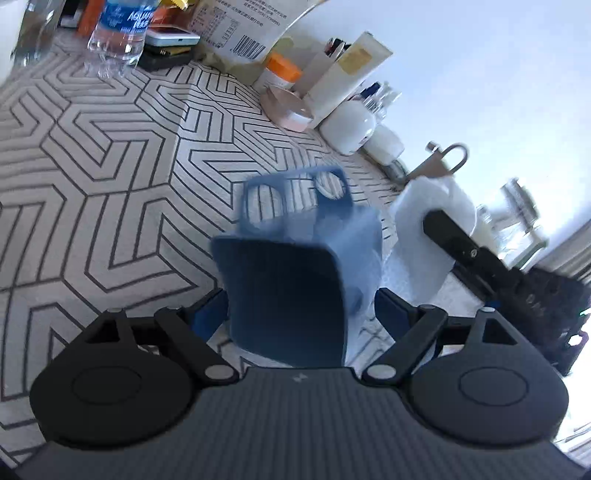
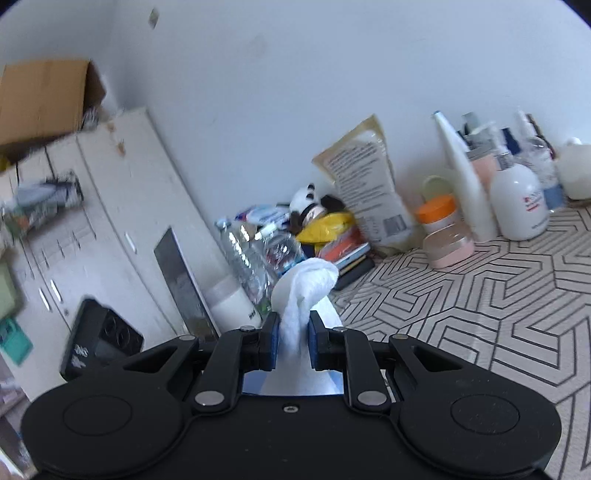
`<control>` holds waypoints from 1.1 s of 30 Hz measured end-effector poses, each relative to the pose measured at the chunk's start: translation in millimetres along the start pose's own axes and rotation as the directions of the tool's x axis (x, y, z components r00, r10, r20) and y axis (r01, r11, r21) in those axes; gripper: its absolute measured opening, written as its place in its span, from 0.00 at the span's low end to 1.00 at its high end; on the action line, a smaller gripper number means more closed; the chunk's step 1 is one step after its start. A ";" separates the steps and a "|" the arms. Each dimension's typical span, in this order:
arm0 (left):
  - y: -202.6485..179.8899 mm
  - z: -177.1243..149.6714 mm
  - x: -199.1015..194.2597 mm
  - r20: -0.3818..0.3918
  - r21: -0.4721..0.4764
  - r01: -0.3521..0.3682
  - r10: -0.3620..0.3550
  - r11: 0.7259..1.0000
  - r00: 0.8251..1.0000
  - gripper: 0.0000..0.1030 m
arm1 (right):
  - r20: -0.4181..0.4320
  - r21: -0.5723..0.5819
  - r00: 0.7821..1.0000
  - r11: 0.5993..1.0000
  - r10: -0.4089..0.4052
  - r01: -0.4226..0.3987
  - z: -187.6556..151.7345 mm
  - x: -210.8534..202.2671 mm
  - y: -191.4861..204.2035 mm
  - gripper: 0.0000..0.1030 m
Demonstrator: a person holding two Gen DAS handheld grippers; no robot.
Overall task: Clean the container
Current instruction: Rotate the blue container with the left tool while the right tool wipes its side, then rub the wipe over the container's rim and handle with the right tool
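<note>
In the left wrist view we see the container (image 1: 295,280) between the fingers of the left gripper (image 1: 301,314), over the patterned tablecloth (image 1: 110,177). To its right lies the tissue (image 1: 424,229), with the right gripper (image 1: 458,243) reaching in over it. Behind, along the wall, stand a water bottle (image 1: 122,29), a printed pouch (image 1: 243,26), an orange-capped jar (image 1: 280,72) and a pump bottle (image 1: 349,127).

In the right wrist view we see the tissue (image 2: 295,317) pinched between the right gripper's (image 2: 292,343) fingers. Behind it stand water bottles (image 2: 266,254); the pouch (image 2: 365,188), jar (image 2: 443,232) and pump bottle (image 2: 517,199) stand farther right, against the wall.
</note>
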State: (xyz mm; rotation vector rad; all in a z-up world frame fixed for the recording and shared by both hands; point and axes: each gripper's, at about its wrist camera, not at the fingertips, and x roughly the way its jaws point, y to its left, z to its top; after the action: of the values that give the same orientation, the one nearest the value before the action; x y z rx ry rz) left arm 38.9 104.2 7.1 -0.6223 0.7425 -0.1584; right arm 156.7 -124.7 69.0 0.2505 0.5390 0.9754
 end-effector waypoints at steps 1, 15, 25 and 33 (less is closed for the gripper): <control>-2.7 -0.1 0.4 0.000 0.014 -0.015 0.015 1.000 1.000 0.86 | -0.023 -0.015 1.000 1.000 -0.013 0.013 -1.3 5.6 1.6 0.21; -27.0 -9.8 -24.9 0.167 0.282 -0.254 0.213 0.925 0.963 0.89 | -0.092 -0.068 0.992 0.994 -0.088 0.082 -5.9 22.9 2.4 0.21; -35.4 -24.7 -36.5 0.380 0.495 -0.393 0.213 0.775 0.900 0.98 | -0.078 -0.072 0.992 0.993 -0.101 0.095 -5.4 20.8 2.5 0.21; -47.6 -35.1 -19.3 0.416 0.633 -0.423 0.176 0.648 0.892 1.00 | -0.069 -0.077 0.990 0.990 -0.120 0.115 -5.2 19.7 1.9 0.21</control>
State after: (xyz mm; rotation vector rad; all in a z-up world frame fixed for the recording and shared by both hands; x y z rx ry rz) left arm 4.9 55.8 26.1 0.2411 0.3989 -0.0183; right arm 161.2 -107.4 59.2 0.1167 0.5780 0.8903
